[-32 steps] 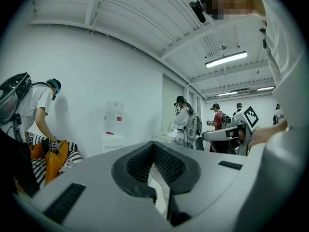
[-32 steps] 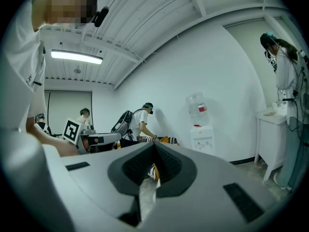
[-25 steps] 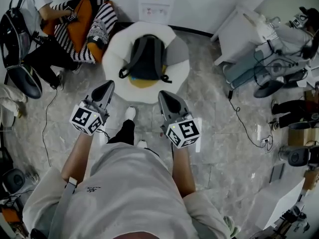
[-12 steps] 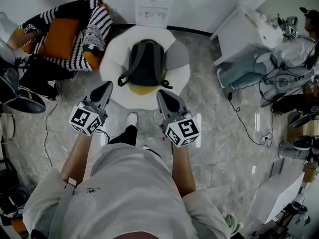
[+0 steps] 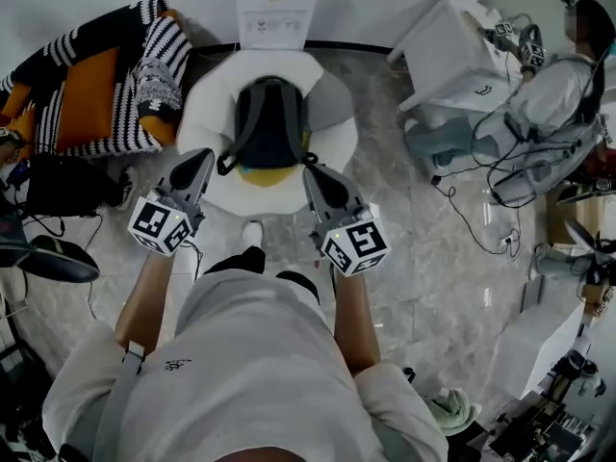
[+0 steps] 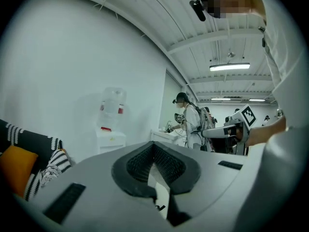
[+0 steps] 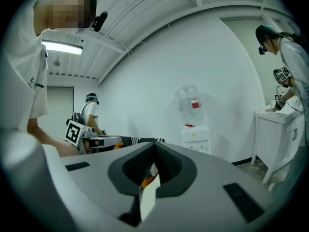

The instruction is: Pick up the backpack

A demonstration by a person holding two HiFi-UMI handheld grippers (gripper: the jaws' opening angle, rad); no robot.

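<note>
A dark grey backpack [image 5: 269, 123] with grey straps lies on a round white seat [image 5: 337, 142] over a yellow cushion, in the upper middle of the head view. My left gripper [image 5: 203, 155] is at the seat's left front edge, shut and empty, a little left of the backpack. At the seat's right front edge my right gripper [image 5: 314, 173] is shut too, with nothing in it, just below the backpack's right strap. In the left gripper view the jaws [image 6: 154, 146] meet and the backpack is hidden. The right gripper view shows closed jaws [image 7: 155, 145] as well.
A white water dispenser [image 5: 276, 8] stands against the wall behind the seat. A striped and orange sofa [image 5: 96, 85] is at the left. A white cabinet [image 5: 452, 51] and a person with gear [image 5: 558, 94] are at the right. Cables [image 5: 472, 229] trail over the marble floor.
Both grippers have moved forward toward the seat, so the backpack and seat sit closer under them. The jaws have stayed shut.
</note>
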